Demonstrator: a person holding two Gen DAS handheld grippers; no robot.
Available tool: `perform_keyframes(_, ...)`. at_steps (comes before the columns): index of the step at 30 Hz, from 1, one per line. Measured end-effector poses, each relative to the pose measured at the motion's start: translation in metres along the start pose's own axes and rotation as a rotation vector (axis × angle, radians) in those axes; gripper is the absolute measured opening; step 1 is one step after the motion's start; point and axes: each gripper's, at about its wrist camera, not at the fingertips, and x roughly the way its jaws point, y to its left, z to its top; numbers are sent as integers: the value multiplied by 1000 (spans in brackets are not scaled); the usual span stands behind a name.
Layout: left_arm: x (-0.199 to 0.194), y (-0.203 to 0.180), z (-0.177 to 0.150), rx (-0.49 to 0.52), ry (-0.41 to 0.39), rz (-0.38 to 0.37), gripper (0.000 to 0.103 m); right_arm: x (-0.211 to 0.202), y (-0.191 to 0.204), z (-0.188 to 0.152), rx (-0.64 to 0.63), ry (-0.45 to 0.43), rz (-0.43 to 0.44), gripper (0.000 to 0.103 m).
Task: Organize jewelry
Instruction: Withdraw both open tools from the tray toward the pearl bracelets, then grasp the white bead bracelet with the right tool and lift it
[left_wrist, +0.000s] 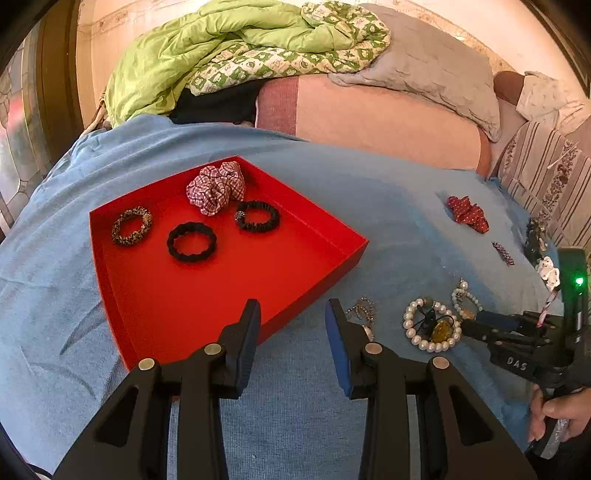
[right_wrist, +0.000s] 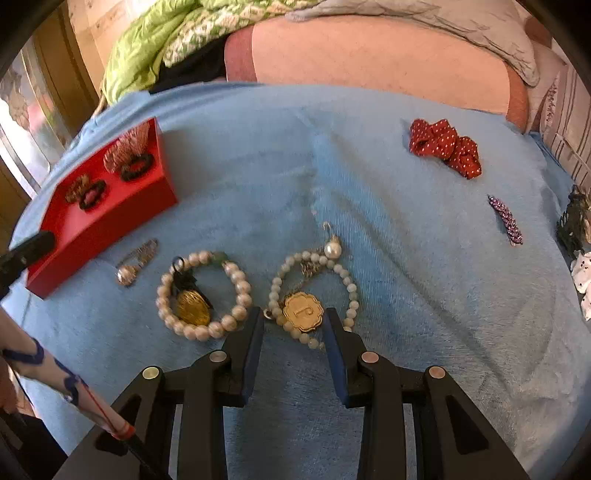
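Observation:
A pale bead bracelet (right_wrist: 275, 291) with a gold scalloped charm (right_wrist: 303, 312) lies on the blue cloth. My right gripper (right_wrist: 295, 321) straddles its near part, and the charm and beads fill the gap between the pads. Left of it lies a pearl bracelet (right_wrist: 236, 284) with an amber oval pendant. The red tray (left_wrist: 221, 295) holds a checked scrunchie (left_wrist: 216, 188), a leopard one (left_wrist: 131, 227) and two black ones (left_wrist: 192, 242). My left gripper (left_wrist: 293, 310) hovers open over the tray's near corner, with nothing between its fingers. The right gripper (left_wrist: 480, 323) also shows at the right of the left wrist view.
On the blue cloth lie a red dotted scrunchie (right_wrist: 445, 147), a purple beaded clip (right_wrist: 506, 219), a black claw clip (right_wrist: 572, 221) and a silver pin (right_wrist: 136, 258). A green quilt (left_wrist: 221, 44) and grey pillow (left_wrist: 436, 66) are heaped behind. A hand (left_wrist: 561, 410) grips the right handle.

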Motion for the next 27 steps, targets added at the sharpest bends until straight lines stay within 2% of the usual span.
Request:
perform_keyframes(5,0,-4,1,10,2,-21,35,4,11,-2,-88,-2,-53,35)
perform_keyframes(7,0,-6,1,16,2,-26,35,4,18,-3,-145,-4,-65,25)
perform_keyframes(8,0,-6,1,17,3,-29,36,3,20,-4,-155,-3,-68,11)
perform_keyframes(9,1,-7,1,17,4,-31,36,1,20,-4,-148,-9,-76,6)
perform_keyframes(10,1,-7,1,16,5,-33,36,-2,17,-3,-125,-20,-68,6)
perform_keyframes(13,4,-9,1,19,16,-52,36,-22,-9,3,34,-85,59,6)
perform_keyframes(17,8,-16,1,33,27,-76,36,-55,-44,6,212,-235,264,6)
perform_keyframes(19,12,-22,1,40,38,-102,36,-68,-53,4,247,-290,295,6)
perform_keyframes(23,22,-34,-2,40,82,-169,36,-81,-63,2,279,-336,332,6)
perform_keyframes(27,33,-43,-5,54,123,-189,36,-94,-66,-1,270,-375,359,6)
